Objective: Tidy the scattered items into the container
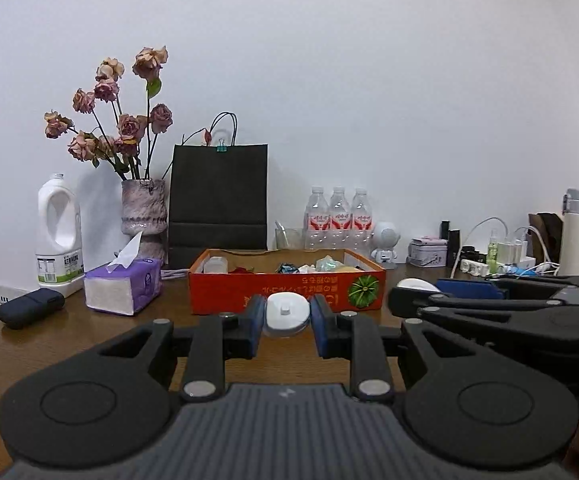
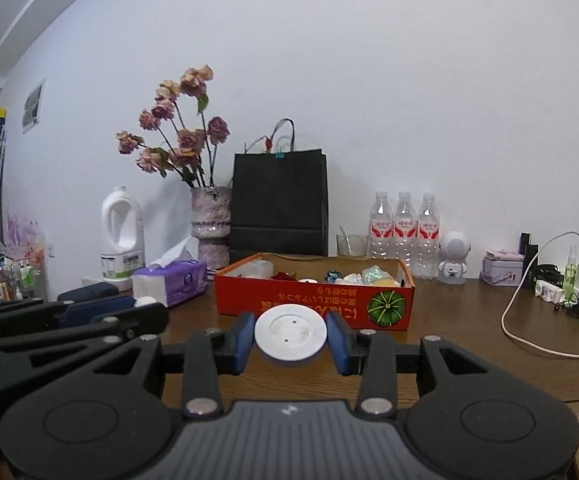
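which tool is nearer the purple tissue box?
Left. The left tool sits just right of the purple tissue box; the right tool is farther right, beyond the left.

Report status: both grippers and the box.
Left gripper shut on white knobbed piece. Right gripper shut on white round disc. Orange box ahead, path clear.

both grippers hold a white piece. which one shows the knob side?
The left gripper one: its white oval piece shows a small raised knob at centre. The right gripper holds a white round disc, flat, with tiny holes.
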